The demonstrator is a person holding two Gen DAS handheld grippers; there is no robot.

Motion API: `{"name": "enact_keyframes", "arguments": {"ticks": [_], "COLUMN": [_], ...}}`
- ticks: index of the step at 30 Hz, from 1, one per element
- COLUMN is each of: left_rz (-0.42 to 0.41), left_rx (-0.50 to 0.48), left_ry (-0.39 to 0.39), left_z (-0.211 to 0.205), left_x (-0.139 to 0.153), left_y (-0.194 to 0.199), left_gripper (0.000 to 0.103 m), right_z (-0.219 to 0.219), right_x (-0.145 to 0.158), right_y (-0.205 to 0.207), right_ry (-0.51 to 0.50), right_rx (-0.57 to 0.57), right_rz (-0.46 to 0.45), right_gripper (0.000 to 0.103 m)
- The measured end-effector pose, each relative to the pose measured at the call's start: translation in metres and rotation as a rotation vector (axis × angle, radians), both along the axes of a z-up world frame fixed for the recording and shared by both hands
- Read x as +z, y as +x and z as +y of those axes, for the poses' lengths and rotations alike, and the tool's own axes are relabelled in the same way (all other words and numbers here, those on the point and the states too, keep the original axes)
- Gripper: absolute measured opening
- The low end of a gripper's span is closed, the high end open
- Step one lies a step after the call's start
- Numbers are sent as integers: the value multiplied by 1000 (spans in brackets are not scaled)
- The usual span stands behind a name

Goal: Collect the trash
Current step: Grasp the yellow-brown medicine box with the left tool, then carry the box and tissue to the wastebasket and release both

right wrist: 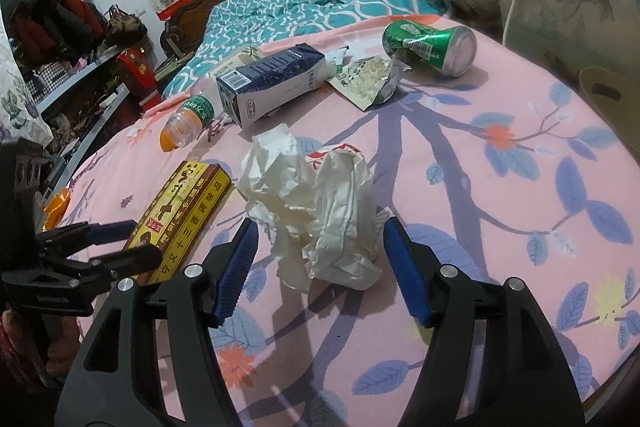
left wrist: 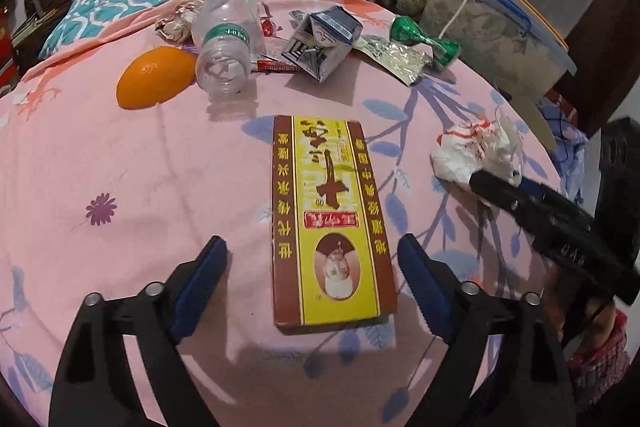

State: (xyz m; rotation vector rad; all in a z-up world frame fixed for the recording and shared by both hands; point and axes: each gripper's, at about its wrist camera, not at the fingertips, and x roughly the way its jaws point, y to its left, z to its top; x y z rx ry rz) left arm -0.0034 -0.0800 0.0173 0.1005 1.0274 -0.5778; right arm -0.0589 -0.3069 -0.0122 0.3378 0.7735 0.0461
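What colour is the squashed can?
Green, with a silver end; the can shows best in the right wrist view.

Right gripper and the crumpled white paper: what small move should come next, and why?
Probably ease the right gripper forward and down, then close on the crumpled white paper. Its jaws stand open on either side of the wad without pressing it, and the wad lies loose on the pink floral sheet. The left gripper, also open, straddles the yellow box.

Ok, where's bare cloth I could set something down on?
Free: the pink cloth left of the yellow box, below the orange; also the wide stretch right of the crumpled paper, below the green can. Crowded: the far edge, where bottle, carton and wrappers bunch together.
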Motion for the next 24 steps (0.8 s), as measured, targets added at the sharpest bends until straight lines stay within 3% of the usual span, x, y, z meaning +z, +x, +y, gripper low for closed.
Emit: {"name": "enact_keyframes", "arguments": {"ticks": [12,18,19,20,24], "left_rz": [-44,-81,-83,-87,-85], "left_rx": [-5,11,14,14,2], "left_ry": [98,117,112,111,99], "left_z": [-24,-18,-16,-15,-12], "left_x": [-9,-8,-7,-7,-6], "left_y": [-4,-5,-5,-5,-6], "left_gripper": [84,68,59,56,56], "right_z": [-7,-2,-1,0,3], "right_x": [-3,-5,-6,-6,-6], "right_y": [4,12,13,13,9], "right_ry": [14,-4,-3,-7,-21], "right_rx": [-17,-10,-4,0,21], "right_rz": [8,20,25,27,27], "right_gripper": [69,68,62,48,41]}}
